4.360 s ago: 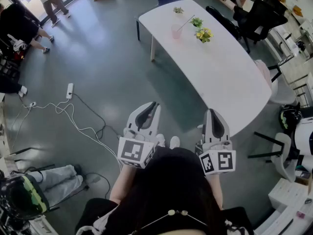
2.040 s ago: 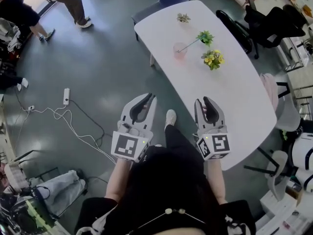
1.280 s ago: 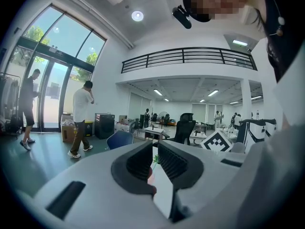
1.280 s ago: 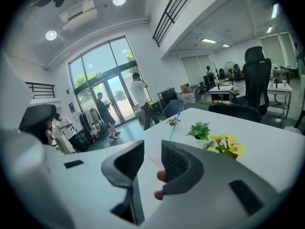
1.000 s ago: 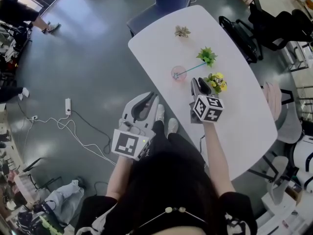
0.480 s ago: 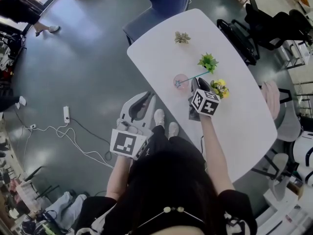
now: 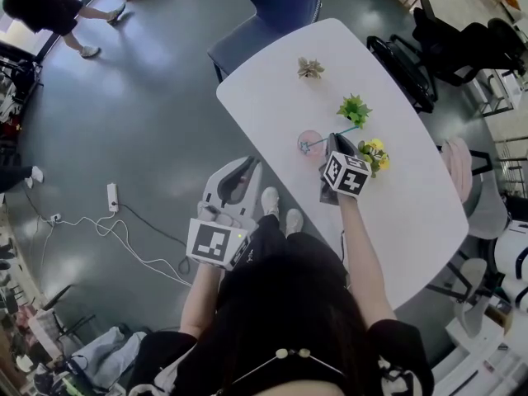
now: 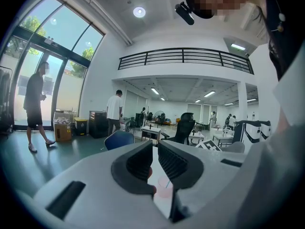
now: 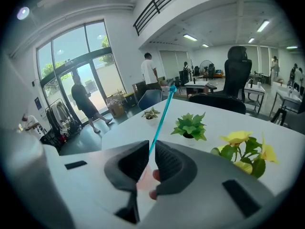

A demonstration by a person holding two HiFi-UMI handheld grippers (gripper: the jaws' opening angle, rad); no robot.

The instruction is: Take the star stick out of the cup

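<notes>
Over table [image 7: 272, 97], right gripper [image 9: 152, 146] fingers [image 9: 170, 162] pinch star stick [image 9: 163, 113].

Head view looks steeply down; both gripper views look level, all sharing the cup [image 7: 308, 143].

We see the cup [image 7: 307, 143], a small see-through pink tumbler, standing upright on the white table [image 7: 272, 81]. It is about midway along the table's length and nearer the long edge on our side than the far one. The star stick [image 9: 163, 113] is a thin teal rod. Its lower end sits inside the cup, and it leans out over the rim toward the far long edge. It ends in a small knob at its upper tip. The right gripper [image 9: 151, 146] has its jaws closed on it partway up.
</notes>
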